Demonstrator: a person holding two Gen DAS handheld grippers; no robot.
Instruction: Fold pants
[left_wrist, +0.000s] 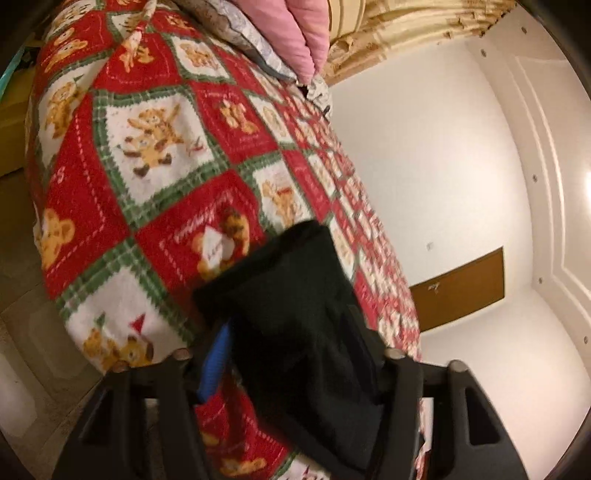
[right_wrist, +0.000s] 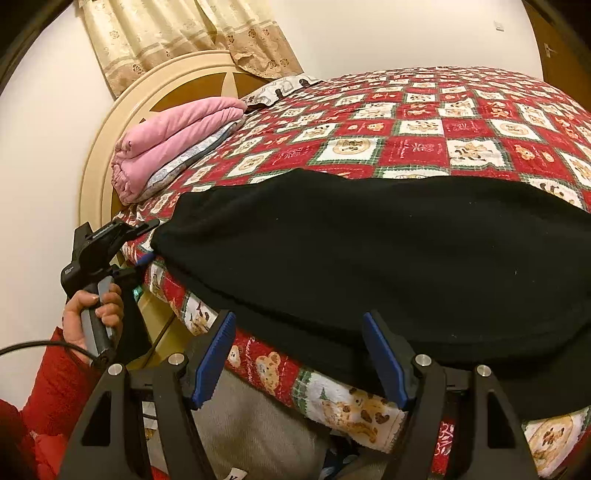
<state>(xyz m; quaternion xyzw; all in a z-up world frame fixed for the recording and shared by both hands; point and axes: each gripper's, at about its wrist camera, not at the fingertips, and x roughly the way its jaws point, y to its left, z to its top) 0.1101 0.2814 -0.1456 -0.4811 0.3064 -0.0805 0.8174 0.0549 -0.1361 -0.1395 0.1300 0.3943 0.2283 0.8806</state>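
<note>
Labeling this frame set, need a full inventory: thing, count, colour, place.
pants: 1, black, spread along the bed's near edge
blanket: 1, red, white and green bear checks, covers the bed
folded bedding: 1 stack, pink on top, by the headboard
headboard: 1, cream, behind the stack
curtain: 1, cream floral, above the headboard
left gripper: 1, black, at the pants' left end, cloth between its fingers
right gripper: 1, black with blue pads, open at the near hem
hand: 1, red sleeve, holds the left gripper
</note>
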